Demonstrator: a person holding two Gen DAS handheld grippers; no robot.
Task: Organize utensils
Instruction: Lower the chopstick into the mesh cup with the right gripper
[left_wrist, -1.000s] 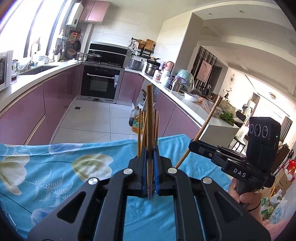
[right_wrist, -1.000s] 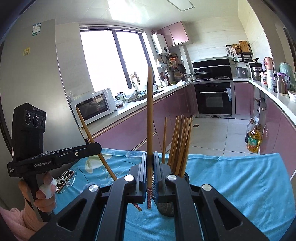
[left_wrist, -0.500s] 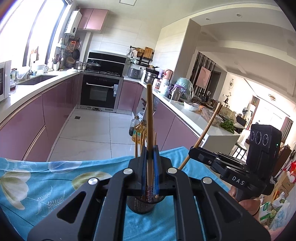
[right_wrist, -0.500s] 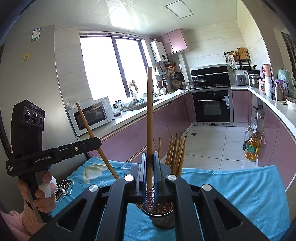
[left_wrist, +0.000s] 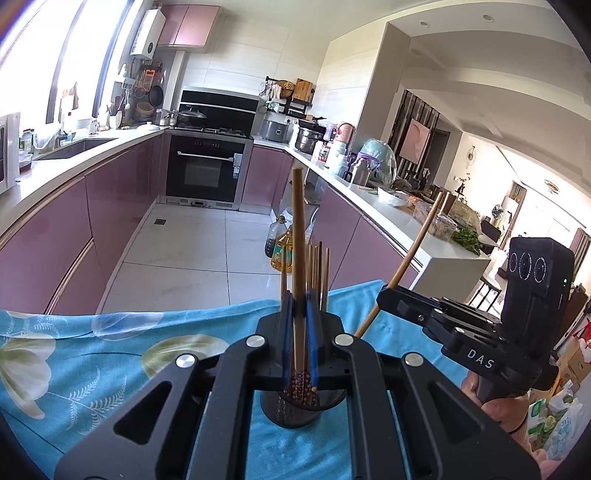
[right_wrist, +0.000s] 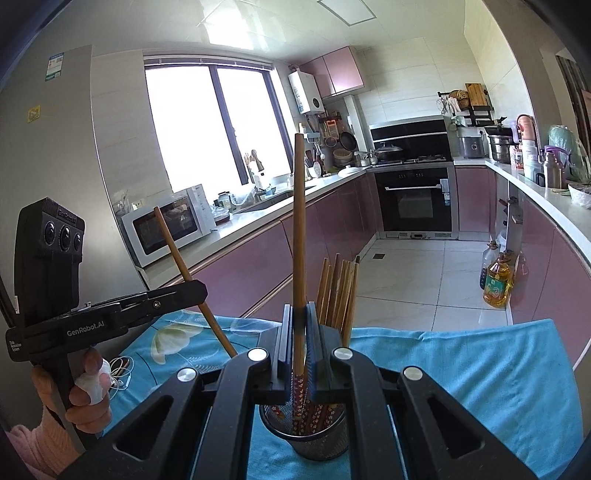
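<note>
Together we held our left tool (left_wrist: 298, 343) and right tool (right_wrist: 298, 347) each clamped on a chopstick (left_wrist: 297, 236) above the mesh holder (right_wrist: 317, 439).

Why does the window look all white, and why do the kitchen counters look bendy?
Right wrist view: the window is blown out by daylight, so nothing outside shows, and the microwave below stays readable. Left wrist view: the fisheye lens curves the counter and darkens the corners. Both views: sharp, no motion blur, with the chopstick in the right gripper crisp.
</note>
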